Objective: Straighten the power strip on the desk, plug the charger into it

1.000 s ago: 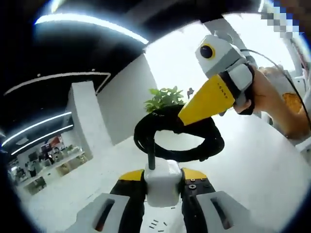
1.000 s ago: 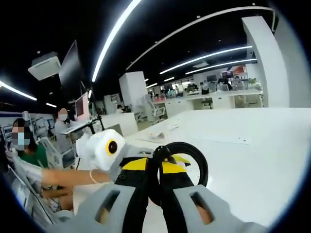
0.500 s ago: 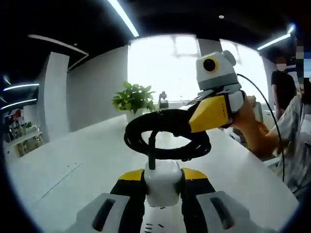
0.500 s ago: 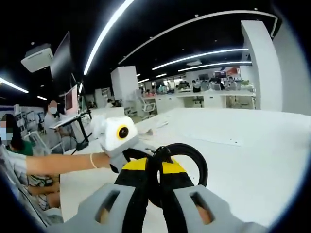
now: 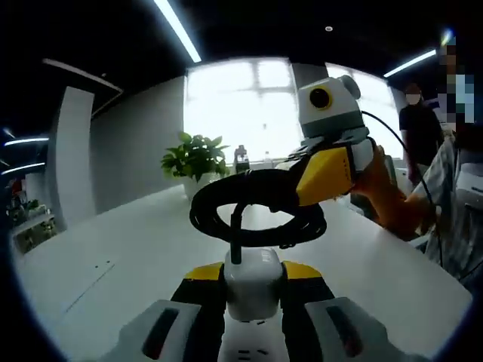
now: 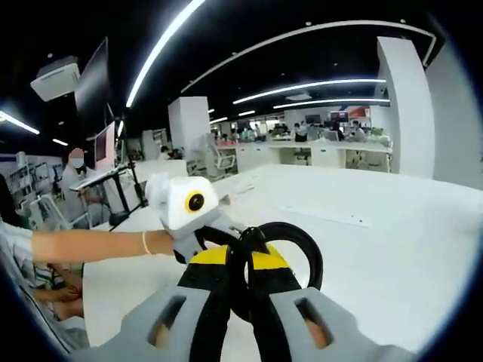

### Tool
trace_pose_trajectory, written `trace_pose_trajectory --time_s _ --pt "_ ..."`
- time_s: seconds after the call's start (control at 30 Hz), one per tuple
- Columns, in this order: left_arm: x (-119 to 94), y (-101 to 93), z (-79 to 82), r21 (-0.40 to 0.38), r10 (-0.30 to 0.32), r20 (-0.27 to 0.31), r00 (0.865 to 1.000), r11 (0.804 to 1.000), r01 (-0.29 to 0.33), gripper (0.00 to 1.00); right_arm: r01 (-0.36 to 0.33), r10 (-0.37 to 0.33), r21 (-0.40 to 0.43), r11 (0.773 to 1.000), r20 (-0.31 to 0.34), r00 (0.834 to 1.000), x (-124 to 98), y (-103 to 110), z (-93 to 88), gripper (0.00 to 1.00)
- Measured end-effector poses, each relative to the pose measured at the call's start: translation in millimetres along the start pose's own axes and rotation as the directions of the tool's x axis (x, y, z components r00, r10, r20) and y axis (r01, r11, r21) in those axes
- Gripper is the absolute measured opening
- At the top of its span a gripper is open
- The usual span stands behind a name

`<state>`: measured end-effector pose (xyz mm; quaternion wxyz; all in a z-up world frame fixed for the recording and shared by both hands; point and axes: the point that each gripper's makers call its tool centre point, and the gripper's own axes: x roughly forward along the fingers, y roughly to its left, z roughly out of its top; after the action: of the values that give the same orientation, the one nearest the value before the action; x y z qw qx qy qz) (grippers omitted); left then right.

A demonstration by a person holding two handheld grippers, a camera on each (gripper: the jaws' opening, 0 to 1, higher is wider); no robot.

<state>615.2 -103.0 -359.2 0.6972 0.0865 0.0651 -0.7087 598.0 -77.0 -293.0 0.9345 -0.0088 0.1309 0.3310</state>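
Two grippers share one load, held above the white table (image 5: 113,249). Left gripper (image 5: 253,283) — jaws pinching the white charger (image 5: 253,279), its black cable (image 5: 256,207) rising into a coil. Right gripper (image 6: 240,275) — jaws pressed onto that coil, probably to keep the loops clear of the plug. Power strip (image 5: 253,353) lies just below the charger at the near edge; its socket slots look visible, though blurred. Plugging in is not yet done.

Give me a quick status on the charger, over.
Left hand-held gripper shut on white charger. Right hand-held gripper shut on coiled black cable, held above desk. Power strip just below charger. Nothing in between.
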Motion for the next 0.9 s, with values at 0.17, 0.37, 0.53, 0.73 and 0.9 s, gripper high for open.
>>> trace_pose_trajectory --time_s 0.17,0.37,0.53,0.73,0.9 --pt "-0.7 1.8 -2.4 0.019 -0.008 -0.005 1.000 1.000 0.008 0.26 0.005 -0.005 -0.006 1.000 -0.005 1.000 1.5 0.2 -2.4 0.06" --pt "0.0 2.3 -5.2 0.054 -0.013 -0.018 1.000 0.998 0.014 0.26 0.016 -0.016 -0.024 1.000 -0.014 1.000 3.5 1.4 -5.0 0.06" --pt "-0.8 0.6 -6.7 0.074 -0.024 -0.020 1.000 0.997 0.026 0.26 0.010 -0.010 -0.024 1.000 -0.004 1.000 2.4 3.1 -8.0 0.06" --pt "1.2 -1.5 -15.1 0.097 -0.015 -0.063 0.998 0.995 0.021 0.26 0.022 -0.022 -0.074 0.997 -0.003 1.000 3.8 4.5 -17.5 0.08" --pt "1.9 -3.5 -16.6 0.118 -0.016 -0.071 0.997 0.993 0.024 0.25 0.020 -0.016 -0.086 0.996 0.044 0.999 -0.9 4.7 -16.6 0.14"
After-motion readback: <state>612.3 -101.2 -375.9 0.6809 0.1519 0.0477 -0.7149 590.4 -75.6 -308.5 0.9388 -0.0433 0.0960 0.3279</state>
